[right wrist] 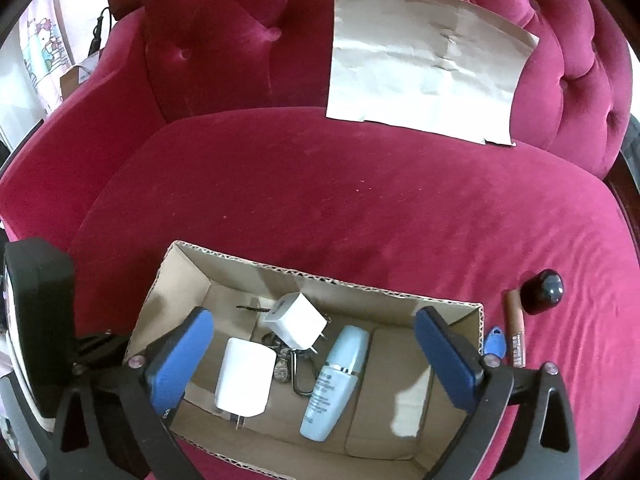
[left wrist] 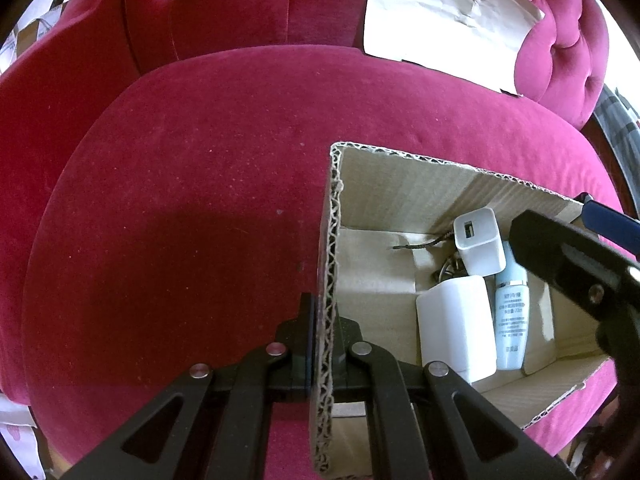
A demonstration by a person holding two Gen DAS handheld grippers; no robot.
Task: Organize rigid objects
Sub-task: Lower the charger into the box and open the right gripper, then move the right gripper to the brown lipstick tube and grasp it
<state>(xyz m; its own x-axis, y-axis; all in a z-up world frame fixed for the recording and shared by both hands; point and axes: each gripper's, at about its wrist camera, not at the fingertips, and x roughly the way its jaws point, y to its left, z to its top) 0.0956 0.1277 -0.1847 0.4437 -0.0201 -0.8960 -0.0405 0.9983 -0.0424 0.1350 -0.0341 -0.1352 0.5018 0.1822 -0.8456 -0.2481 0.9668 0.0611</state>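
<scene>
**Cardboard box half-filled, three items left outside**

Cardboard box (right wrist: 192, 276) sits open-topped on the red sofa cushion (right wrist: 360, 208), low in the right wrist view at about 6 o'clock. Inside lie a small white charger (right wrist: 294, 320), a larger white adapter (right wrist: 244, 380), a pale blue bottle (right wrist: 336, 380) and a dark cord with keys, partly hidden between them.

The left claw (left wrist: 320, 344) is clamped on the box's corrugated wall (left wrist: 328, 280), one finger inside and one outside, steadying it. The right claw (right wrist: 316, 356) hangs above the box interior with its blue pads (right wrist: 180, 356) spread wide and nothing between them; the bottle lies below the gap, apart from both pads.

Judged from this, a drop into the box looks just finished and the step in hand is fetching the next item. Outside the box, at about 3 o'clock in the right wrist view, remain a blue key fob (right wrist: 492, 340) just beside the box wall, a brown tube (right wrist: 516, 328) beside that, and a black round-topped object (right wrist: 542, 292) near the tube's far end.

The next move probably calls for the right claw to swing right over the wall and close on one of these. The fob lies tight against the cardboard, so the tube or black object looks easier to reach first.
</scene>
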